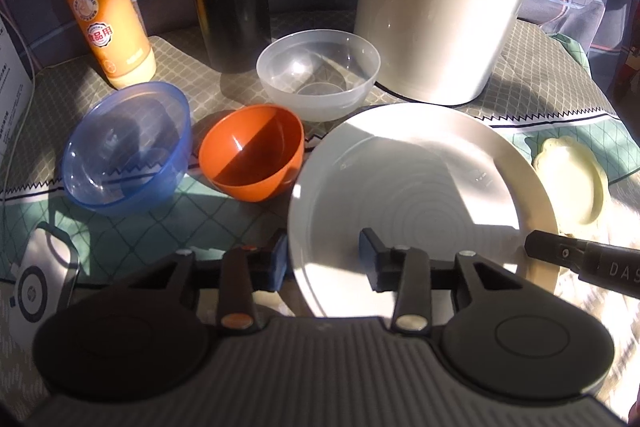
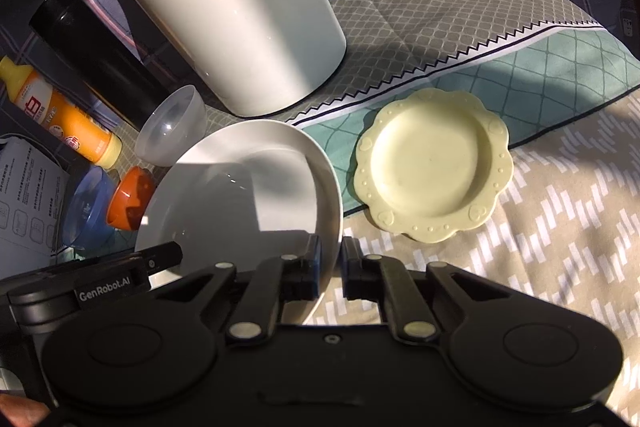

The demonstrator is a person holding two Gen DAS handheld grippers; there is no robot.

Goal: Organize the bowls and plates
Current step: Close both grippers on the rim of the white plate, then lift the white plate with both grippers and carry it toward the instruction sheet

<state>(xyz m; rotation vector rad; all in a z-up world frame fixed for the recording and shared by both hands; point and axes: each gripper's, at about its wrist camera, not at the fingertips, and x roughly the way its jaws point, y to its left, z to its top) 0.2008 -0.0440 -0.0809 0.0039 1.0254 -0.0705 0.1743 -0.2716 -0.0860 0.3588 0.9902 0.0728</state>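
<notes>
Both claws straddle the near rim of a glossy white plate (image 1: 420, 179): left claw (image 1: 326, 259) wide apart, right claw (image 2: 330, 267) clamped on it. Beyond lie orange bowl (image 1: 252, 151), blue bowl (image 1: 128, 147), clear bowl (image 1: 318, 71), scalloped yellow plate (image 2: 432, 163).

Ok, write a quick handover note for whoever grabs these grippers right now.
Left gripper: open, fingers either side of the white plate's near rim.
Right gripper: nearly shut on that plate's right edge; firm grip unclear.
Yellow plate lies alone on the cloth, to the right.
Blue bowl, orange bowl and clear bowl stand separate, upright.
Done: nothing stacked.
Left: stack plates, nest bowls.
</notes>
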